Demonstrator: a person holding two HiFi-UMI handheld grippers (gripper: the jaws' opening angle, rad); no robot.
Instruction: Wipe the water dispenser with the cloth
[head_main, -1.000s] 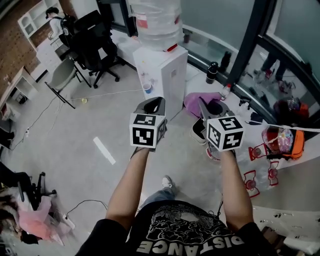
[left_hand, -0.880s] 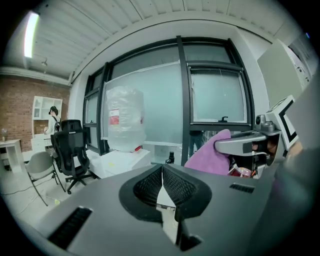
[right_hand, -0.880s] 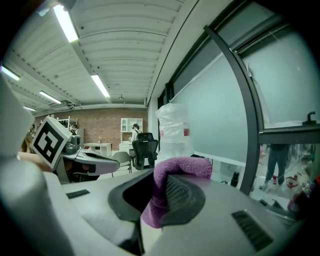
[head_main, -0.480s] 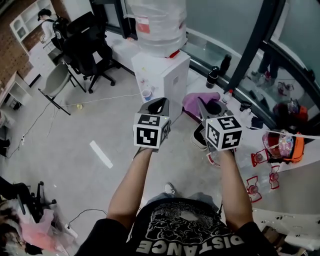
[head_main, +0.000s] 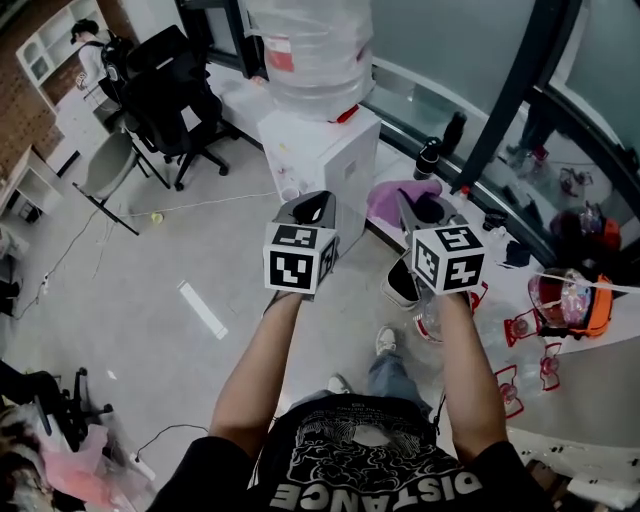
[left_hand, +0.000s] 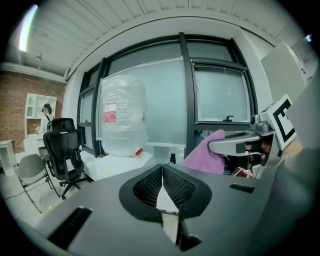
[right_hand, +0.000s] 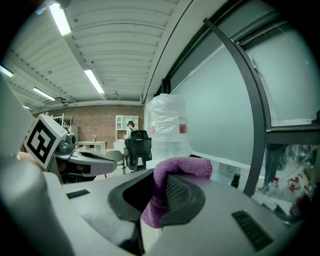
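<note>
The white water dispenser (head_main: 318, 160) stands ahead of me with a big clear bottle (head_main: 310, 50) on top; the same bottle (left_hand: 122, 117) (right_hand: 167, 127) shows in both gripper views. My right gripper (head_main: 415, 212) is shut on a purple cloth (head_main: 392, 203) (right_hand: 167, 187), which drapes over its jaws and hangs toward the dispenser's right side. My left gripper (head_main: 312, 208) is shut with nothing in it, its tips held just in front of the dispenser's front face. Both grippers are short of the dispenser, not touching it.
Black office chairs (head_main: 165, 95) stand at the left rear. A dark bottle (head_main: 427, 158) and small items sit along the window ledge (head_main: 480, 210) at right. A red and orange bag (head_main: 570, 300) lies at far right. Bare floor (head_main: 130, 290) lies to the left.
I have stepped closer to the dispenser; both grippers have edged forward toward it. The cloth stays held in the right gripper.
</note>
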